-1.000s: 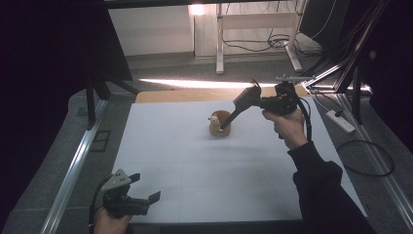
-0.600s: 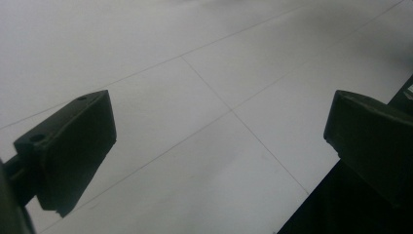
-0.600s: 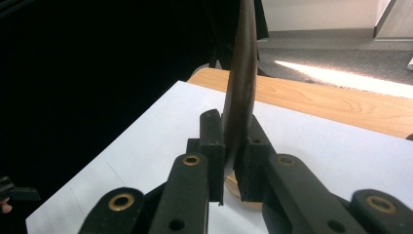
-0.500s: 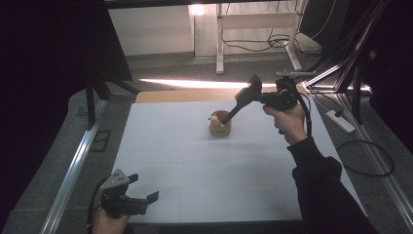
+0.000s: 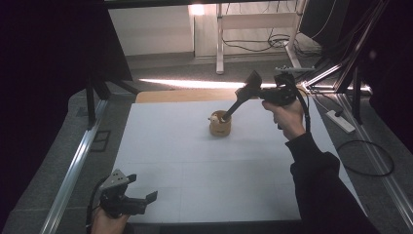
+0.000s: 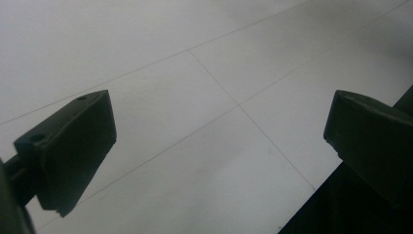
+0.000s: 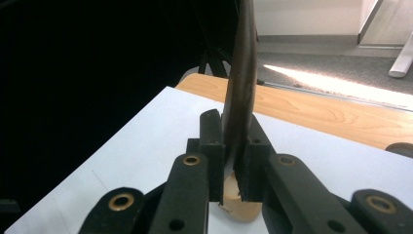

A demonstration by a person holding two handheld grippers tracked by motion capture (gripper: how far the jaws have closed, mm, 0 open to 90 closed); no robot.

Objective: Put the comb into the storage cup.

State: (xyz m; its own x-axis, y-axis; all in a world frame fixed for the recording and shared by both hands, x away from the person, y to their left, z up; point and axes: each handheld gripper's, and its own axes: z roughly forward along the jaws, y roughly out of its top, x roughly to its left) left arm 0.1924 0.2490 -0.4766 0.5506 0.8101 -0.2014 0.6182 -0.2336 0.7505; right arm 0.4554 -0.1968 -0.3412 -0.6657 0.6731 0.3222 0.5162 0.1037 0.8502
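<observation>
Whereas the dark spatula was lower a second ago, it is now raised, pinched by the right gripper, tip inside the tan holder mid-mat. Left gripper is held spread at the near edge; open white mat lies between.

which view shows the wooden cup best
The high view: the whole wooden cup stands on the white table. The right gripper view catches a sliver of it behind the fingers clamping the dark utensil.
</observation>
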